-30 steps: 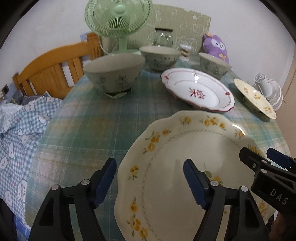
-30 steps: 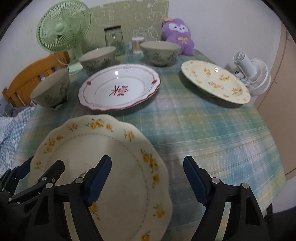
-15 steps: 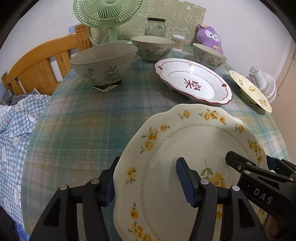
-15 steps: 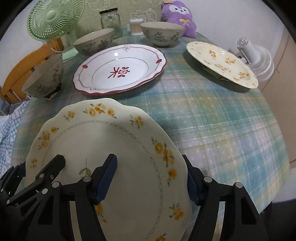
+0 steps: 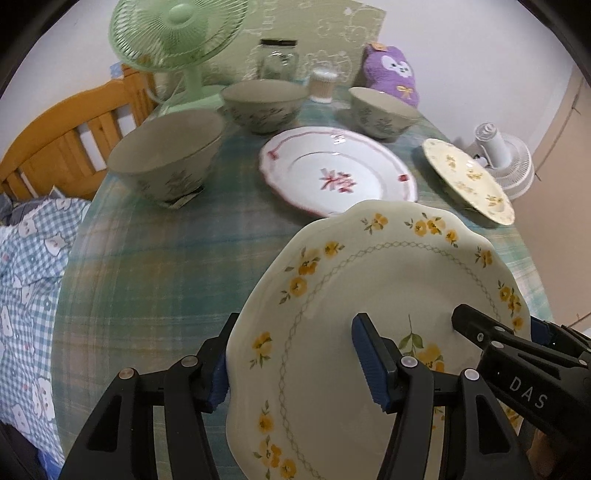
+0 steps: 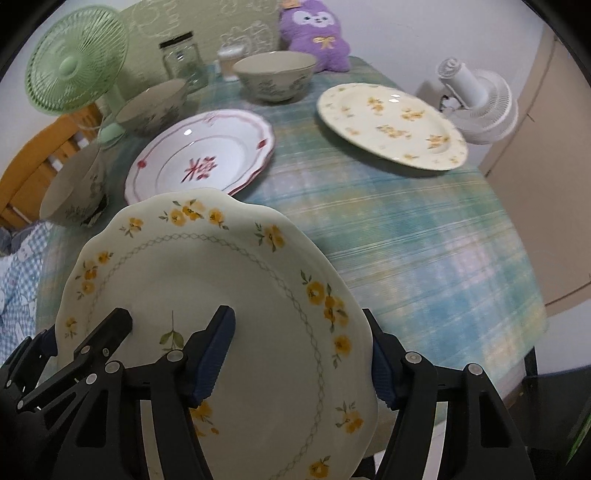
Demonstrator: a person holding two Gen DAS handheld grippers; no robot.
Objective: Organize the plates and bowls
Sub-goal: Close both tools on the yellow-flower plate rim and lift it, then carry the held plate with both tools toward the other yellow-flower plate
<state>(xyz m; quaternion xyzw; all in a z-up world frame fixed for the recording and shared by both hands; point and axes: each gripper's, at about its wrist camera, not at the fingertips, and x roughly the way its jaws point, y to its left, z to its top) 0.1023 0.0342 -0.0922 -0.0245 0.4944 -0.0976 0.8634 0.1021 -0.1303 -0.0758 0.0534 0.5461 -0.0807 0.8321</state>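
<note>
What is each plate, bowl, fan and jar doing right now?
Near yellow-flower plate: gripped at both sides, tilted, far edge raised.
Left gripper: shut on its rim.
Right gripper: shut on its rim.
Red-pattern plate: flat on table.
Far yellow-flower plate: tilted.
Three bowls: upright, empty.
Green fan: upright.
Glass jar: lidded.

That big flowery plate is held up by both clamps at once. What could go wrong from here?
The cream scalloped plate with yellow flowers is pinched only at its rim by the left gripper and right gripper, so it could slip. Tilted, its far edge overlaps the white red-trimmed plate in both views and might clip it.
</note>
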